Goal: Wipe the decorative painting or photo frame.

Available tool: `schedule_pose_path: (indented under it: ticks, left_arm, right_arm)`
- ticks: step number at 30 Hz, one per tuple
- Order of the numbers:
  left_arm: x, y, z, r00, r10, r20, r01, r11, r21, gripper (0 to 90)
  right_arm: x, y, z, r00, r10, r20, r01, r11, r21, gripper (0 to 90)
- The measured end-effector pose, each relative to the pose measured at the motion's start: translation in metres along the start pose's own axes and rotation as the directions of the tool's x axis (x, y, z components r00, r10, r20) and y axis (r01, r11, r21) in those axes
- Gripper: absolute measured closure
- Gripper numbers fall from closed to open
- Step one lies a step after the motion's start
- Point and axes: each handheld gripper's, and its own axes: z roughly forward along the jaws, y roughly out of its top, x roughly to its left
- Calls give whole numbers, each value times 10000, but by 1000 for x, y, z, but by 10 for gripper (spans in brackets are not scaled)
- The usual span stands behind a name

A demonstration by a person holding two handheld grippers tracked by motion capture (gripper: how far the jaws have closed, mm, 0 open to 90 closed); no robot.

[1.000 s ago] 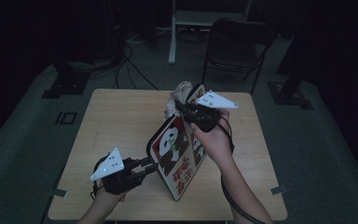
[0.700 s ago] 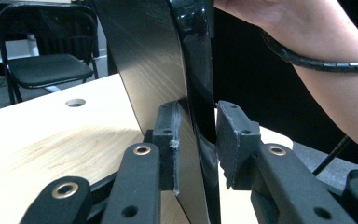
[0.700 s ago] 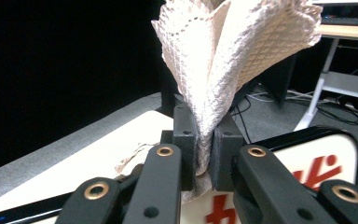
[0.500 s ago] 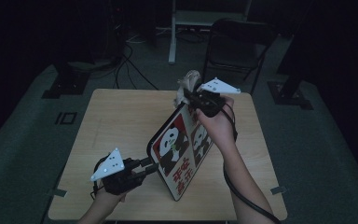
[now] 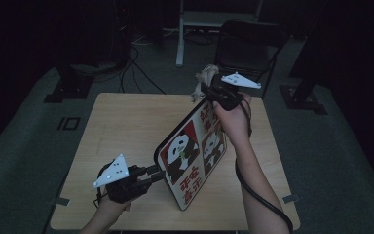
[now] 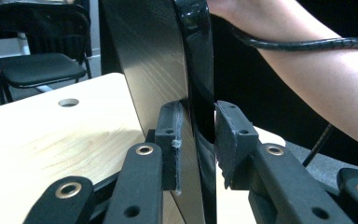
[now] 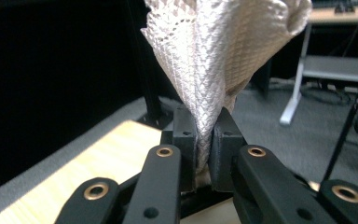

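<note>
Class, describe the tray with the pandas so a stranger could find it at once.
Start at the wooden table. Near its front right, a black tray stands tilted on edge, its rim clamped by the left gripper. It is the one thing printed with two pandas and red characters, unlike the plain white cloth in the right gripper.

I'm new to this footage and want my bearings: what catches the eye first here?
A panda tray stands on edge, tilted, near the middle of the wooden table. The left hand-held gripper clamps its near rim. The right hand-held gripper pinches a white cloth above the tray's far end, by the table's back edge.
</note>
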Motion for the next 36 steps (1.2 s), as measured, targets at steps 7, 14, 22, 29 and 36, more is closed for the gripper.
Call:
schedule_pose_path:
  ticks: [7,14,22,29,36]
  left_arm:
    - [1,0,0,10000,-55,-39,55,10000,-21,732]
    - [1,0,0,9998,-148,-164,148,9999,14,735]
    - [5,0,-2,9991,-250,-345,249,9997,-30,747]
    - [8,1,-1,9993,-290,-252,290,9996,-27,746]
    - [16,3,-4,9991,-405,-135,406,9991,73,752]
  right_arm:
    - [16,6,-25,9963,-482,-712,439,9971,-615,829]
    - [13,-15,-28,9963,-550,-667,542,9984,-148,830]
    - [-9,-16,-31,9975,-594,375,608,9974,-384,831]
    - [-50,-36,-45,9912,-12,1321,2,10000,77,828]
    - [-56,-40,-72,9949,338,947,-293,9984,-482,826]
